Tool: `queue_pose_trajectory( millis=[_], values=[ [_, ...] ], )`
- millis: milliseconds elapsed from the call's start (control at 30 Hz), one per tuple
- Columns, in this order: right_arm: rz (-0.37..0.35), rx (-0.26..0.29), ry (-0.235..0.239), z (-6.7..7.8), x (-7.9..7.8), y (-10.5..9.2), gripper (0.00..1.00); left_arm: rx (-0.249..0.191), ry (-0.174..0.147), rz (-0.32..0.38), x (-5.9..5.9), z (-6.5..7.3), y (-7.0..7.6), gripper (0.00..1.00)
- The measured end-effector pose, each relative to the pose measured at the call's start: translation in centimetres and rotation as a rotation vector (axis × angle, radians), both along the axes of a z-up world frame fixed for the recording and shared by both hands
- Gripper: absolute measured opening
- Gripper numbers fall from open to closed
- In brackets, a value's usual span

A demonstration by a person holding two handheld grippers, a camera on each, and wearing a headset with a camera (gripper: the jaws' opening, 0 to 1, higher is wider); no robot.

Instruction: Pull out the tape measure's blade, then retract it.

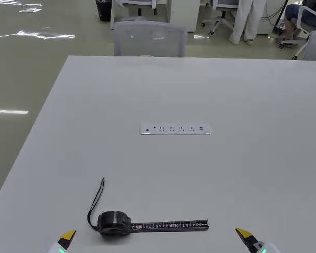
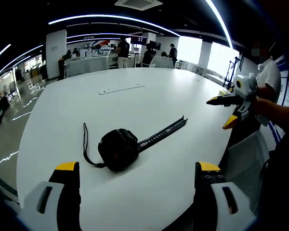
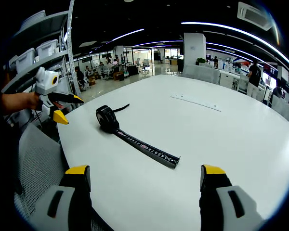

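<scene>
White workbench [image 1: 253,105], socket strip [image 1: 175,129] well beyond both claws, tape measure [image 1: 115,223] just ahead of left gripper [image 2: 137,166], jaws wide apart, blade [image 1: 171,226] lying flat, pointing toward right gripper [image 3: 147,169], jaws likewise spread, strap [image 1: 96,200] trailing away.

No text or number can be read with any certainty. The blade [image 1: 168,226], drawn out of the tape measure [image 1: 114,223] near the front edge of the tabletop [image 1: 253,174], carries a row of pale scale marks and figures, but they are too small to make out. The socket strip [image 1: 175,129] at the tabletop's middle shows only tiny, illegible marks.
</scene>
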State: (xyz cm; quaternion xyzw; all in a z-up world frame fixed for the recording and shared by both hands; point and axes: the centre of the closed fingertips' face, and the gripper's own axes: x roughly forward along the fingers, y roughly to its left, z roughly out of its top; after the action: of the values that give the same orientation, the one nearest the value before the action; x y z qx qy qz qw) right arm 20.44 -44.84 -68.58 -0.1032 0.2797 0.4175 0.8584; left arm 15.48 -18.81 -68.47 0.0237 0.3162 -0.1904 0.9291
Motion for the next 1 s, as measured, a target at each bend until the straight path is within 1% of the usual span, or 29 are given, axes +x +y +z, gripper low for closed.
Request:
queue_pose_trajectory(
  millis=[33,133,233,333,500,567,800,867,933,1000],
  values=[
    [-0.001,-0.003,-0.001,-0.1,0.1,-0.1,0.97,0.001,-0.002,0.014,0.1,-0.1,0.1,0.99],
    [-0.001,-0.006,0.002,-0.3,0.0,-0.1,0.96,-0.009,-0.031,0.057,0.5,0.2,0.2,0.99],
    [0.003,-0.012,0.006,-0.5,-0.1,-0.1,0.96,-0.007,-0.049,0.089,0.9,0.3,0.3,0.99],
    [0.004,-0.008,0.006,-0.5,-0.1,0.0,0.96,0.003,-0.054,0.11,1.1,0.0,0.3,0.99],
    [0.002,-0.01,0.011,-0.7,-0.1,0.0,0.96,-0.009,-0.046,0.133,0.9,-0.5,0.3,0.99],
    [0.003,-0.009,0.013,-0.8,-0.1,0.0,0.96,-0.007,-0.048,0.145,1.0,-0.7,0.3,0.99],
    [0.003,-0.003,0.017,-1.3,-0.3,0.1,0.95,0.001,-0.076,0.188,1.9,-0.6,0.1,0.99],
    [0.005,-0.001,0.017,-1.4,-0.4,0.1,0.95,-0.002,-0.091,0.208,2.4,-0.3,0.1,0.99],
    [0.008,0.002,0.012,-1.5,-0.4,0.1,0.95,0.003,-0.098,0.222,2.7,-0.3,0.0,0.99],
    [0.009,0.001,0.018,-1.6,-0.4,0.1,0.94,0.003,-0.104,0.236,2.9,-0.3,0.0,0.99]
  ],
)
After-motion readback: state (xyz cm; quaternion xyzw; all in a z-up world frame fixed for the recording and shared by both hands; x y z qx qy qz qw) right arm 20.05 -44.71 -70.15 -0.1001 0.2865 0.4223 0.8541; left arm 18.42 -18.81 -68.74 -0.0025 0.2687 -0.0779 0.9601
